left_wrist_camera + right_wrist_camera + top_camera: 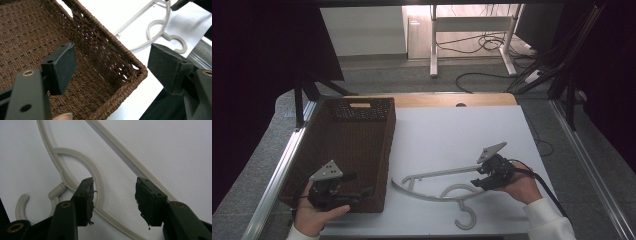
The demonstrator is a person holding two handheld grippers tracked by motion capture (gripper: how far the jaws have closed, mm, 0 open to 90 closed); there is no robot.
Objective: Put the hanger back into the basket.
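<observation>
A pale grey plastic hanger (438, 189) lies flat on the white table, hook toward the front edge. My right gripper (482, 176) hovers open over the hanger's right end; in the right gripper view its jaws (113, 195) stand apart above the hanger (98, 178), gripping nothing. A brown wicker basket (388, 150) sits at the left. My left gripper (362, 192) is open at the basket's near right corner, with the basket rim (130, 82) between its spread jaws (112, 67) and the hanger (155, 30) beyond.
A metal rail (277, 175) runs along the table's left side and another along the right (592, 170). Cables (482, 45) and a desk frame stand on the floor beyond the table's far edge.
</observation>
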